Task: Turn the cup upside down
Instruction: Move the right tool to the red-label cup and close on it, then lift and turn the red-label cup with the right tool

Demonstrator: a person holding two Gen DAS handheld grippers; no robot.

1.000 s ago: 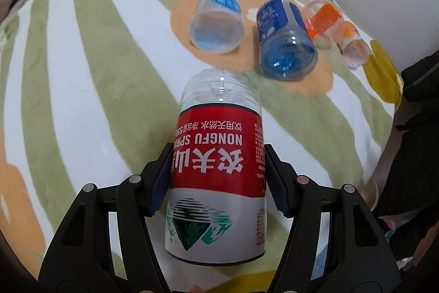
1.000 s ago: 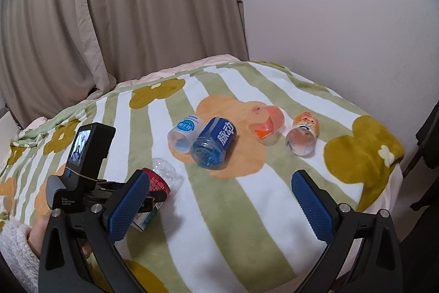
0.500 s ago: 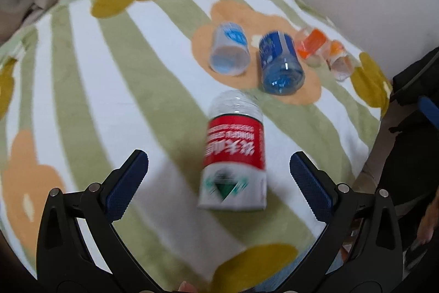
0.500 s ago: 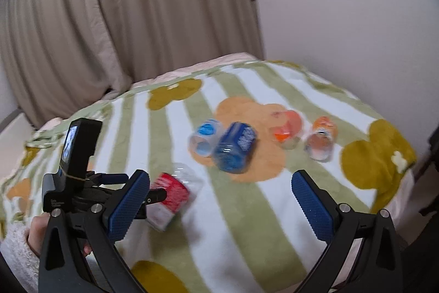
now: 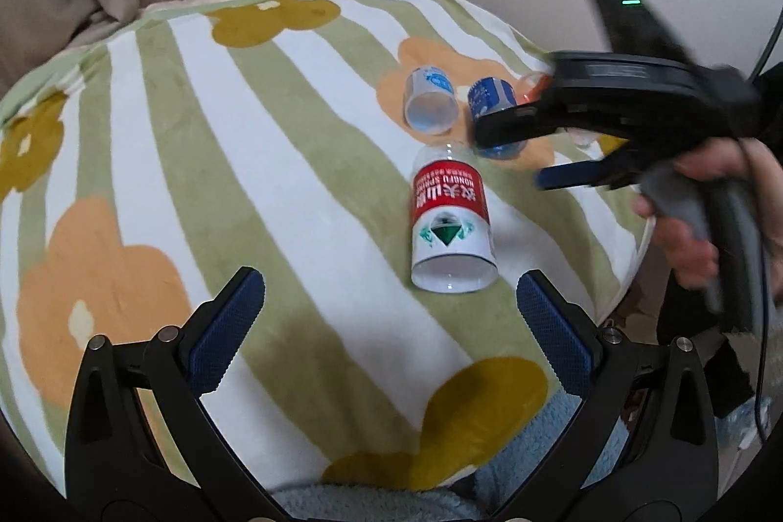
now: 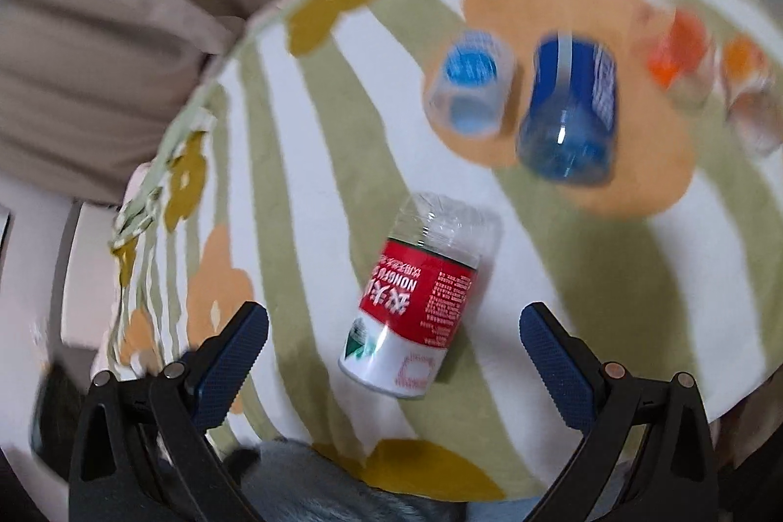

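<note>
A clear plastic cup with a red and white label [image 5: 451, 223] is seen lying on its side on a bed covered by a green-and-white striped blanket with orange and mustard flowers [image 5: 195, 140]. Its open mouth is turned towards the near edge of the bed and its clear base points away. The cup is touched by neither pair of tongs. The left tongs [image 5: 391, 326] are held wide apart, low over the near part of the blanket, with the cup just beyond them and to their right. The right tongs [image 6: 391, 351] are likewise spread apart, and the cup is framed between their blue pads [image 6: 553, 355] without contact. In the left wrist view the right tongs [image 5: 518, 150] are shown blurred, gripped by a hand [image 5: 695, 218] above the right side of the bed. Farther back, on an orange flower, a small clear cup with a blue label [image 5: 430, 106] and a dark blue cup [image 6: 567, 116] are found lying side by side, with two orange-tinted cups [image 6: 680, 57] beyond them.
</note>
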